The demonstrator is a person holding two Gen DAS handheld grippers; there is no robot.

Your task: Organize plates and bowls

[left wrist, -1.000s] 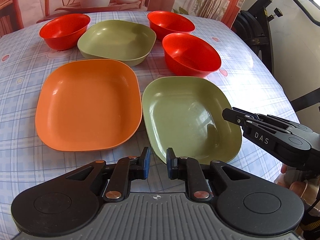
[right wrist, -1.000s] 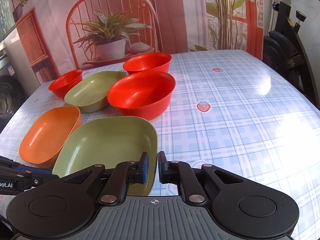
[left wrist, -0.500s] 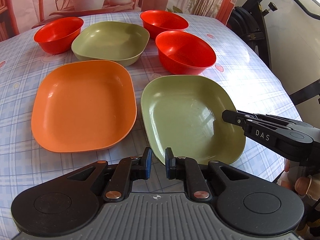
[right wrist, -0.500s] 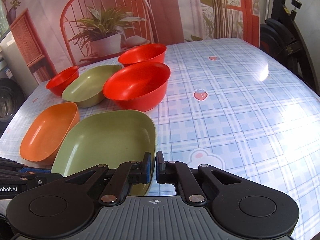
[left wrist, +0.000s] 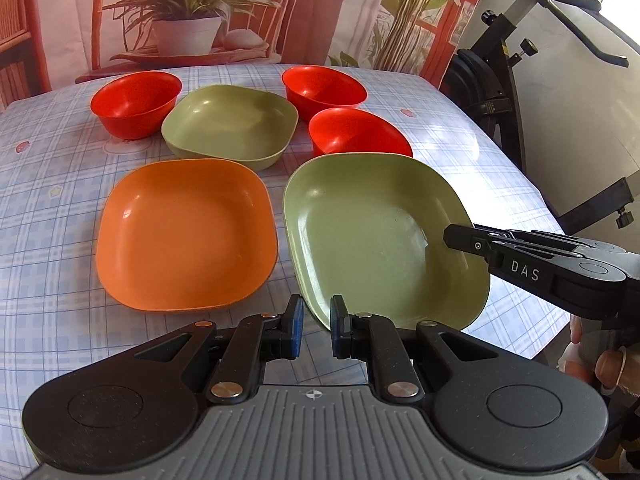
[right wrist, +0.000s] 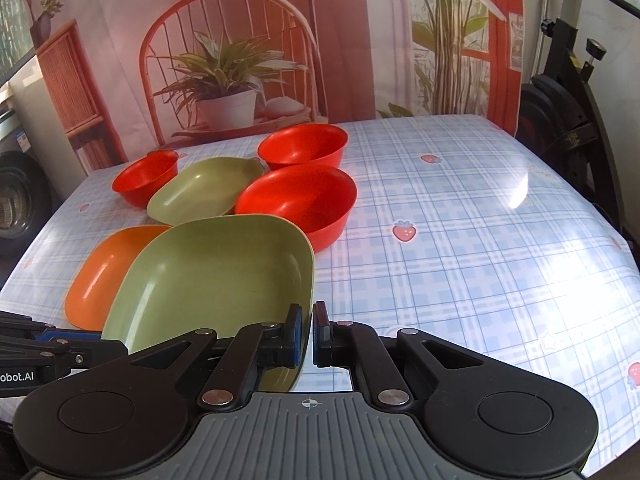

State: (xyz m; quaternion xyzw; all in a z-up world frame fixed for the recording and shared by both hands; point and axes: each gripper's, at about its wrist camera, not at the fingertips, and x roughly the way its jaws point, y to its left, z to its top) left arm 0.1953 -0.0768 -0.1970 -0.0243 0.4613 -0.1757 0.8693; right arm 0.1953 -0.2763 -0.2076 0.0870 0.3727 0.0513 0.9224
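My right gripper (right wrist: pixel 306 336) is shut on the right rim of the near green plate (right wrist: pixel 216 280) and holds it tilted, lifted off the table; it also shows in the left wrist view (left wrist: pixel 380 236). My left gripper (left wrist: pixel 314 332) is slightly open and empty, just in front of that plate's near corner. An orange plate (left wrist: pixel 186 232) lies flat to its left. Behind stand a second green plate (left wrist: pixel 230 124) and three red bowls, at the left (left wrist: pixel 134 102), the back (left wrist: pixel 322 88) and the right (left wrist: pixel 358 134).
The table (right wrist: pixel 460 240) has a blue checked cloth with strawberry prints. A chair with a potted plant (right wrist: pixel 228 92) stands behind it. An exercise bike (right wrist: pixel 568 120) stands to the right of the table. The right gripper's body (left wrist: pixel 560 268) reaches in over the table's right edge.
My right gripper has raised the near green plate, so its far edge now covers part of the right red bowl. Both cameras have risen and pulled back a little.
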